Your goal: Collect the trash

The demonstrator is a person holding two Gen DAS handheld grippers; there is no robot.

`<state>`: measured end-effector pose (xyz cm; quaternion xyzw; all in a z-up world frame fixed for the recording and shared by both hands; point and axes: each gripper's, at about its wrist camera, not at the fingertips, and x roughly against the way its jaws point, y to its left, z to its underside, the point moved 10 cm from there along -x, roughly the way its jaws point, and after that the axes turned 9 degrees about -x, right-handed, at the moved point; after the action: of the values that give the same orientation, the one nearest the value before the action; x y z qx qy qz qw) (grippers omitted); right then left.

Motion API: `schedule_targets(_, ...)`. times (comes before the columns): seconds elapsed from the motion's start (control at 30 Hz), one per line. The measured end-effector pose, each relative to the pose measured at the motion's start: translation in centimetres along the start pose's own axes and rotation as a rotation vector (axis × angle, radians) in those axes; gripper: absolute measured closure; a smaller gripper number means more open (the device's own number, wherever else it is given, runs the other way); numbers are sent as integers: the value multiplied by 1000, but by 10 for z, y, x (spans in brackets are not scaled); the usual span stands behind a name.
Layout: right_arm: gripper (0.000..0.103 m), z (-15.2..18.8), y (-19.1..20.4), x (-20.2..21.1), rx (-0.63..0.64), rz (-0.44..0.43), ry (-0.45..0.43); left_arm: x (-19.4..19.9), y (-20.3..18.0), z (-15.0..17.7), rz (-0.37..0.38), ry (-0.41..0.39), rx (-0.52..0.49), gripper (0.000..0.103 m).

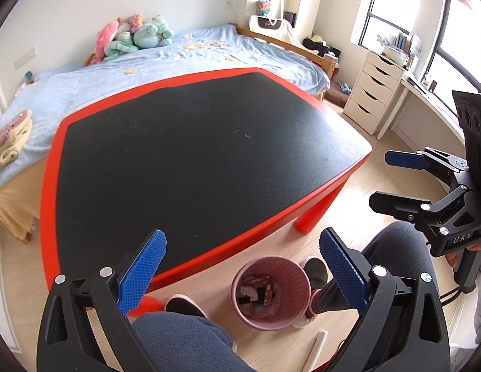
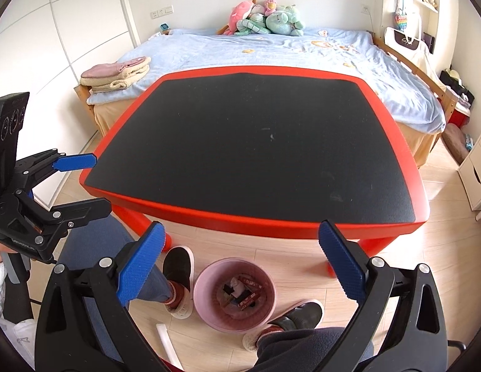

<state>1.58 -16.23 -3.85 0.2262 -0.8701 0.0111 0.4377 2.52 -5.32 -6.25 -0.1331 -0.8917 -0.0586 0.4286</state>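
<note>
A pink waste bin stands on the floor between the person's feet, below the table's near edge; it also shows in the right wrist view. Inside lie wrappers and paper scraps. My left gripper is open and empty, held above the bin and the table edge. My right gripper is open and empty, also above the bin. Each gripper shows in the other's view, the right one and the left one, both open.
A red table with a black top fills the middle. A bed with a blue cover and plush toys stands behind it. White drawers are at the right. The person's knees and slippers flank the bin.
</note>
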Motion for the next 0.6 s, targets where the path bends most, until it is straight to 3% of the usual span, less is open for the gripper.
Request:
schedule_targets(0.33, 3, -72, 3, 0, 23, 4, -92, 11, 44, -32, -99, -58, 39, 8)
schedule_targets(0.6, 3, -92, 3, -15, 36, -2, -90, 4, 58, -38, -107, -52, 79, 6)
